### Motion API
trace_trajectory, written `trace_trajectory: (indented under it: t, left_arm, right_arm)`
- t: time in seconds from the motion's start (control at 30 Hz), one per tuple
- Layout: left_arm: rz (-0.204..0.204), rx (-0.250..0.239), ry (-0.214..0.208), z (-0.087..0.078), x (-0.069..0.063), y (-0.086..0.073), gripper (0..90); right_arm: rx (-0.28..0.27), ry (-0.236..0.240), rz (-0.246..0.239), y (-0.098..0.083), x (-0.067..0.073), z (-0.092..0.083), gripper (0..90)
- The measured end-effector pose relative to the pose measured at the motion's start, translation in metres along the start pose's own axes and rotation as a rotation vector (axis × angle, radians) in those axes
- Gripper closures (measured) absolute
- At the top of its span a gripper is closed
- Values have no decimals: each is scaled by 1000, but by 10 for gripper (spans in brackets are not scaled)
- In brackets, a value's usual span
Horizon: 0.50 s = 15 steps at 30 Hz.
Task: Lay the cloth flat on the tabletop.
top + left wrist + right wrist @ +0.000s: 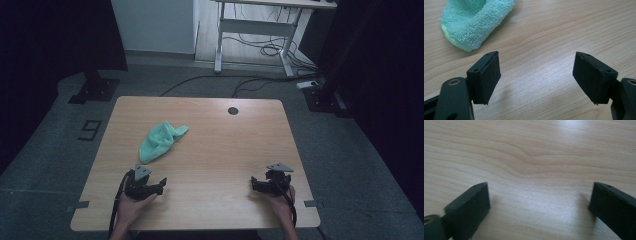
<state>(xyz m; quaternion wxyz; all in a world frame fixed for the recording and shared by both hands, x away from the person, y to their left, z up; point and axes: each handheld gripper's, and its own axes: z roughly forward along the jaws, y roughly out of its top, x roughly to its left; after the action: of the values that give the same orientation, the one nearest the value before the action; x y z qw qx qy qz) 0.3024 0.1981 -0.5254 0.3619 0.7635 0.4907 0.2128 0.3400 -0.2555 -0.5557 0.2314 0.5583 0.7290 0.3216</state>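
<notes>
A crumpled green cloth (161, 141) lies on the desk (210, 150) toward its left edge, just beyond the left gripper (161, 184). Both grippers — right gripper (254, 183) near the right edge — hold their jaws spread, empty. The cloth looks soft, light, limp — best pinched at a raised fold.

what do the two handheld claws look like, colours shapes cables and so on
Both are black. The left claw and right claw each carry a grey three-cornered plate on top and trail a black cable back along the forearm. Up close, each has two blocky black jaws with flat matte pads and small screw holes. No sleeves show.
</notes>
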Motion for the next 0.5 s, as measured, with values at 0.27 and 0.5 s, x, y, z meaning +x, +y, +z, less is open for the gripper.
trace_trajectory:
  t: [0.27,0.5]
  left_arm:
    - [-2,-12,20,-1,0,0,233]
    - [-16,-15,25,-1,5,5,233]
  right_arm:
    - [-20,46,-52,-4,8,-5,140]
    - [-54,83,-44,-5,8,-8,168]
